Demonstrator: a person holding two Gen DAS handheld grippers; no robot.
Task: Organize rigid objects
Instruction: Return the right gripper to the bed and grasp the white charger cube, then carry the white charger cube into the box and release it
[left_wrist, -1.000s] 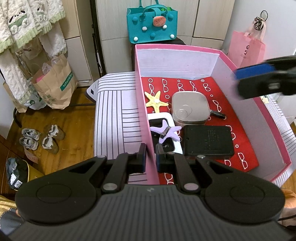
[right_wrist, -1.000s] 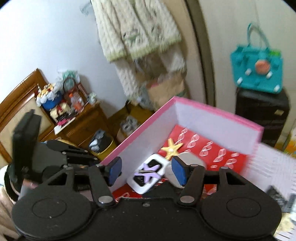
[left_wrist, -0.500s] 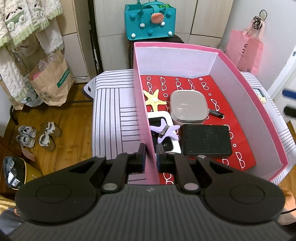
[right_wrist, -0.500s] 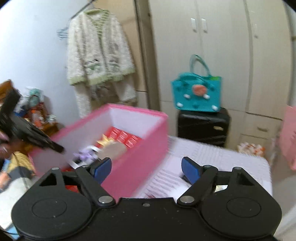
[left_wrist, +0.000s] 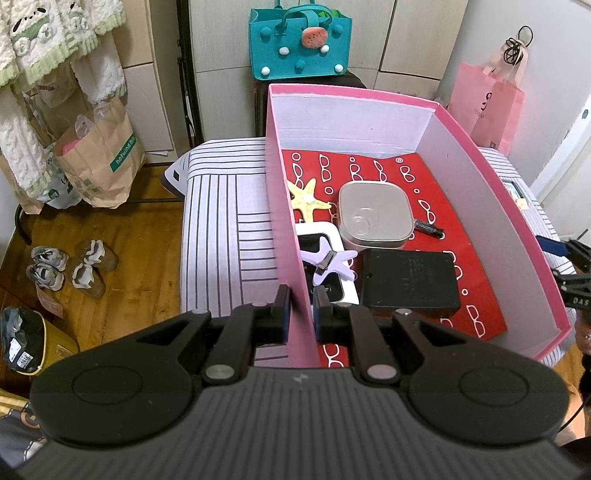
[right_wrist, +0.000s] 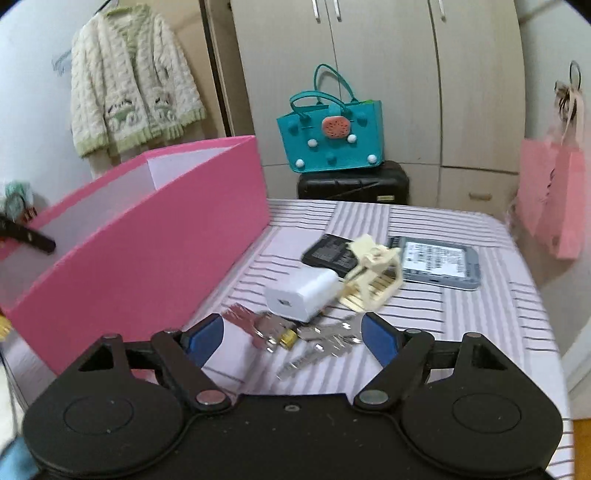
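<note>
Wood floor (left_wrist: 122, 229); pale wardrobe doors (right_wrist: 388, 74); teal bag (right_wrist: 330, 136) atop black case (right_wrist: 352, 182).

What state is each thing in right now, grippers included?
Left gripper: shut on the box wall.
Right gripper: open, empty, above the keys.
Pink box: open, no lid, partly filled.
Charger: lying on the table, unplugged.
Teal bag: upright.
</note>
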